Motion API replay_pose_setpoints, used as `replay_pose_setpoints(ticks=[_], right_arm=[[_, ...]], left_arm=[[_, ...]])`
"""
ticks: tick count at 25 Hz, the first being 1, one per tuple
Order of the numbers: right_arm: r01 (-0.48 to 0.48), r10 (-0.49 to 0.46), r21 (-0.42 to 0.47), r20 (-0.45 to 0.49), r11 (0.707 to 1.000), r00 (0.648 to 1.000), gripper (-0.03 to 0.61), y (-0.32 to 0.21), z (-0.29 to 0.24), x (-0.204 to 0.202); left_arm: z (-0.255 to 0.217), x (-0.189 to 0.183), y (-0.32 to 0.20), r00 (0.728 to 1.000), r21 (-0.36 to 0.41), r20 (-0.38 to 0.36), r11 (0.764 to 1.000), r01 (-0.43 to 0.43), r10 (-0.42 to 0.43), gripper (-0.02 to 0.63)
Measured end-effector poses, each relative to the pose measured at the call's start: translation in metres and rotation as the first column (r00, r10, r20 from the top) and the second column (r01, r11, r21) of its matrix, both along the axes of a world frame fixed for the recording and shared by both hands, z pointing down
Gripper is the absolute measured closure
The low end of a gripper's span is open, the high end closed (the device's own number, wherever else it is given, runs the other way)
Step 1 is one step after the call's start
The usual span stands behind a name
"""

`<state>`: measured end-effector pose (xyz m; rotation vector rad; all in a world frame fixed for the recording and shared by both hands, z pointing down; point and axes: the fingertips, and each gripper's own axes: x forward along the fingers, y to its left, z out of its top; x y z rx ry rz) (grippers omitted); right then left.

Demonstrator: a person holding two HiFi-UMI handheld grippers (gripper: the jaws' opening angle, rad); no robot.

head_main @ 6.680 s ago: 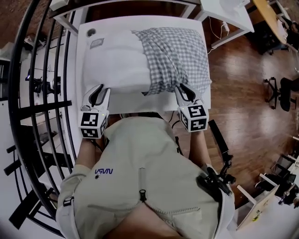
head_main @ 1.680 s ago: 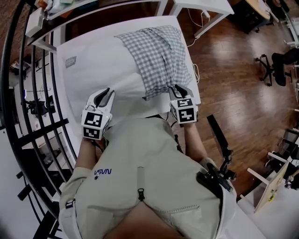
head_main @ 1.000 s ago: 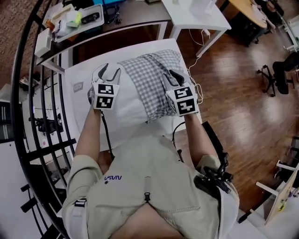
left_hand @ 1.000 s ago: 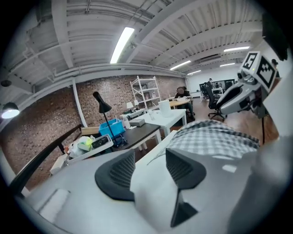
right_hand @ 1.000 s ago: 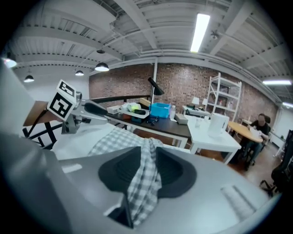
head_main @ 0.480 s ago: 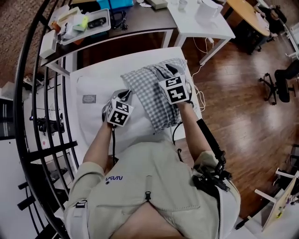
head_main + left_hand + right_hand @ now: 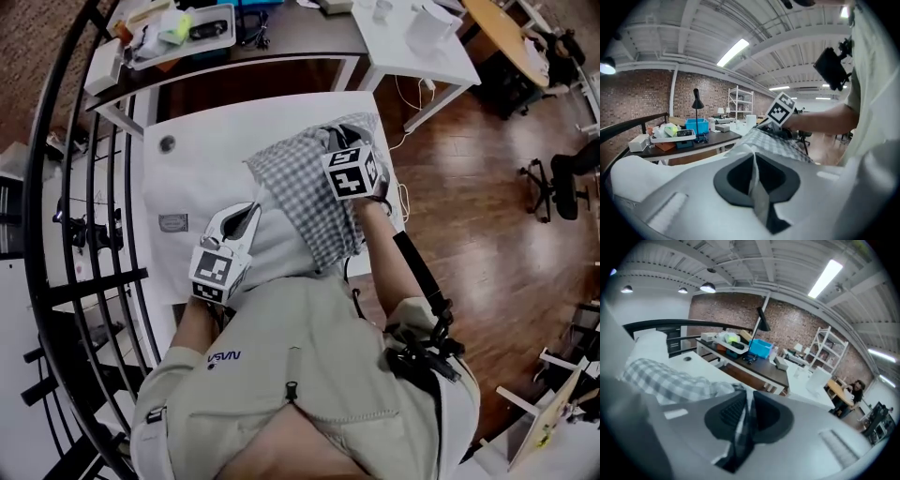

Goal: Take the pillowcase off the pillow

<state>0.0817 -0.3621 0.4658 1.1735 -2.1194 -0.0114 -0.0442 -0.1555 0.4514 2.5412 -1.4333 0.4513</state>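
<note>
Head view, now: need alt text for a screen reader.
From above, a person at a white table pinches the plain fabric of a white pillow in the shut left gripper. The right gripper, whose jaws have just been closing, grips the grey checked pillowcase covering the pillow's right-hand end.

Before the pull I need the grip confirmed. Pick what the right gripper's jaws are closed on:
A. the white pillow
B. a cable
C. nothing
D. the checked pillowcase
D: in its own view the right gripper has just been closing its jaws, and a fold of the checked pillowcase is pinched between them.
</note>
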Motion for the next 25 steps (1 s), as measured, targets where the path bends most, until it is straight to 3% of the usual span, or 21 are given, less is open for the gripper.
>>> replay_pose_setpoints(ticks=[3,5,7,9,10,14,17,19,21,25], right_arm=[[-0.134,0.130,0.062,0.071,0.989,0.989,0.551,-0.013,-0.019,0.039],[-0.243,0.233,0.088,0.115,0.966,0.966,0.554,-0.021,-0.028,0.074],[-0.368,0.354,0.090,0.143,0.925,0.924,0.554,-0.029,-0.028,0.116],[-0.470,0.460,0.036,0.149,0.882,0.875,0.557,-0.034,-0.010,0.156],[-0.485,0.479,-0.002,0.148,0.875,0.865,0.557,-0.035,0.004,0.168],[-0.368,0.370,-0.044,0.137,0.929,0.919,0.548,-0.029,0.036,0.156],[-0.307,0.313,-0.063,0.205,0.950,0.927,0.452,-0.020,0.033,0.138],[-0.276,0.274,-0.027,0.255,0.961,0.927,0.446,-0.003,0.014,0.130],[-0.247,0.232,0.013,0.301,0.969,0.925,0.446,0.026,-0.005,0.124],[-0.210,0.205,-0.026,0.369,0.977,0.907,0.446,0.089,-0.001,0.117]], left_arm=[[-0.037,-0.015,0.022,0.995,0.080,-0.104,0.997,0.021,-0.012,0.598],[-0.055,-0.025,0.031,0.988,0.104,-0.150,0.994,0.038,-0.023,0.598],[-0.058,-0.041,0.032,0.983,0.100,-0.179,0.993,0.068,-0.049,0.598],[-0.044,-0.060,0.026,0.974,0.063,-0.208,0.993,0.101,-0.086,0.598],[-0.033,-0.067,0.019,0.970,0.035,-0.219,0.993,0.111,-0.101,0.598],[0.007,-0.064,-0.025,0.982,-0.028,-0.151,0.994,0.107,-0.110,0.597],[0.016,-0.060,-0.055,0.989,-0.023,-0.069,0.991,0.128,-0.130,0.579],[0.007,-0.061,-0.063,0.988,0.020,-0.031,0.988,0.155,-0.154,0.524],[-0.008,-0.060,-0.059,0.986,0.066,-0.002,0.983,0.169,-0.169,0.413],[-0.020,-0.022,-0.029,0.995,0.041,0.056,0.996,0.076,-0.078,0.367]])
